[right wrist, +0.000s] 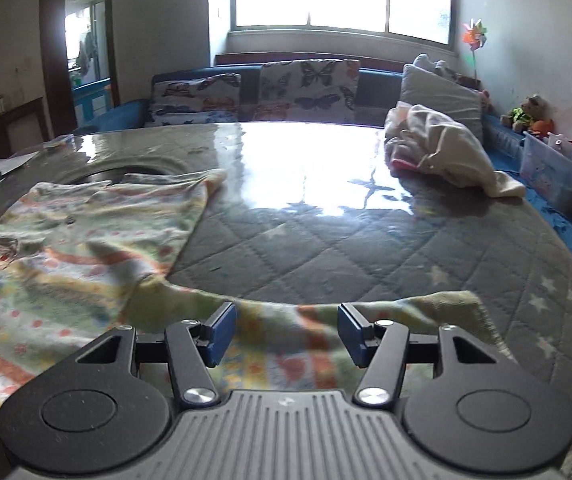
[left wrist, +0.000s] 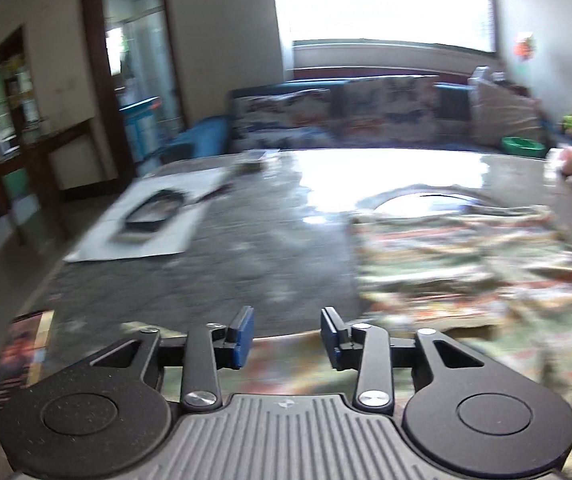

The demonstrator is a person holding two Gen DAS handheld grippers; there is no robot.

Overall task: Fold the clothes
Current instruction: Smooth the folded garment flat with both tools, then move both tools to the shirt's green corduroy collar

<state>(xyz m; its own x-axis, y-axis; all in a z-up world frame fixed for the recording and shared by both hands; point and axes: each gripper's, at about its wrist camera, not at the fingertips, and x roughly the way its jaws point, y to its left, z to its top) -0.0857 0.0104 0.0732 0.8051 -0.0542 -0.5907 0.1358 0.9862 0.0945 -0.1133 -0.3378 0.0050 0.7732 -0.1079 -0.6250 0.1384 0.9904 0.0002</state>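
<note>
A pale green garment [right wrist: 86,248] banded in orange and yellow prints lies on a grey quilted bench [right wrist: 366,248] dotted with white stars. Blue-padded black tongs [right wrist: 287,334] frame it; cream clothes [right wrist: 442,146] sit before butterfly-print cushions [right wrist: 310,88] on a blue sofa [right wrist: 126,114].

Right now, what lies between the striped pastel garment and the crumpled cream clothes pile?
Only bare grey quilted star-print table cover, glossy under window glare, separates the striped pastel garment from the crumpled cream clothes pile, as the right wrist view shows.

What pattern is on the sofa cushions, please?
Butterflies on the pale sofa cushions, clearest in the right wrist view.
</note>
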